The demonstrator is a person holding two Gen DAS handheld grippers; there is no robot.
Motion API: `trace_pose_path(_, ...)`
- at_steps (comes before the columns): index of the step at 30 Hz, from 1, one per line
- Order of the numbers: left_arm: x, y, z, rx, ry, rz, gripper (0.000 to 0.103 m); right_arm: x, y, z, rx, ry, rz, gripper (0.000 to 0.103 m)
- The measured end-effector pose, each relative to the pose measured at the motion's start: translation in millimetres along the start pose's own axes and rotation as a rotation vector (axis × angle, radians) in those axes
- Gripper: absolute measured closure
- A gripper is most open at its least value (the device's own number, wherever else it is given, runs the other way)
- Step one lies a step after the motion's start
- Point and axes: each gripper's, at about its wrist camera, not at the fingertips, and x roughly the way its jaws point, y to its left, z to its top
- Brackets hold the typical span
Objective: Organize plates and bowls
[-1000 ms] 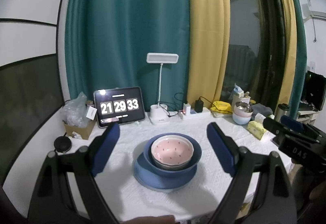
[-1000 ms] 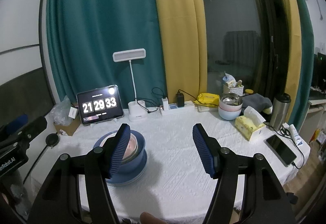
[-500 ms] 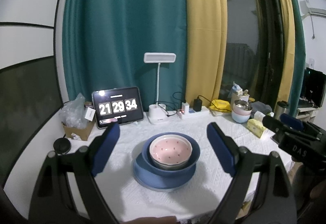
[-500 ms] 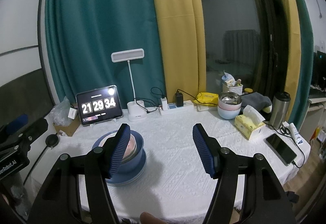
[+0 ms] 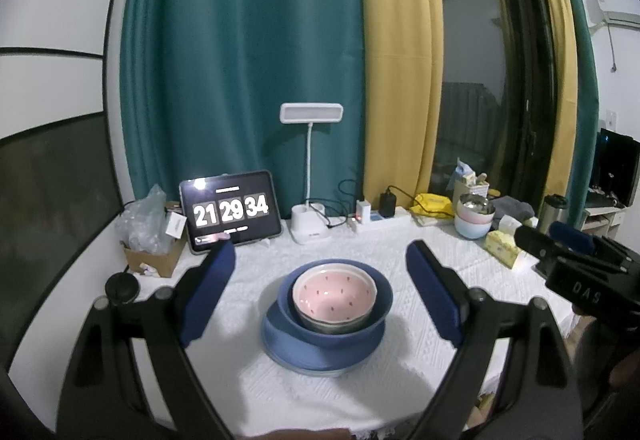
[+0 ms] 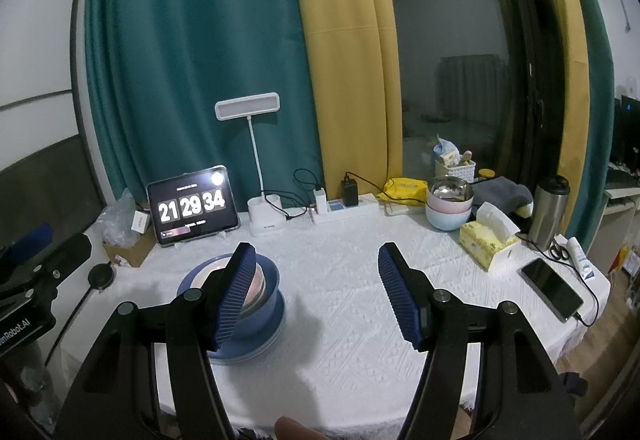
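Note:
A pink dotted bowl (image 5: pixel 334 295) sits nested in a blue bowl (image 5: pixel 382 310), which rests on a blue plate (image 5: pixel 280 344) in the middle of the white-clothed table (image 5: pixel 320 396). My left gripper (image 5: pixel 320 296) is open and empty, held back above the table's near edge, with the stack seen between its fingers. My right gripper (image 6: pixel 316 296) is open and empty, to the right of the stack (image 6: pixel 268 304); its left finger hides part of the stack. The right gripper's body also shows at the right of the left wrist view (image 5: pixel 576 272).
Along the back stand a tablet clock (image 6: pixel 192 205), a white lamp (image 6: pixel 266 226), a power strip (image 6: pixel 344 209) and a stack of pastel bowls (image 6: pixel 448 209). A tissue box (image 6: pixel 490 240), steel flask (image 6: pixel 548 211) and phone (image 6: pixel 552 288) lie at the right.
The left wrist view has risen and drawn back slightly. The clock went from 21:29:33 to 21:29:34. The stack and both grippers' openings are unchanged.

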Motion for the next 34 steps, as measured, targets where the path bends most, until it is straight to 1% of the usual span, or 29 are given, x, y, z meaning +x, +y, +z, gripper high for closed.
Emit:
trace_pose_path(12, 4.0, -1.5, -3.2, 0.008, 0.011, -0.007, 0.015, 0.2, -1.9, 0.2, 0.002, 0.001, 0.0, 0.036)
trace_pose_path(34, 5.4, -2.0, -4.5, 0.014, 0.004, -0.007, 0.015, 0.2, -2.6, 0.6, 0.002, 0.001, 0.0, 0.036)
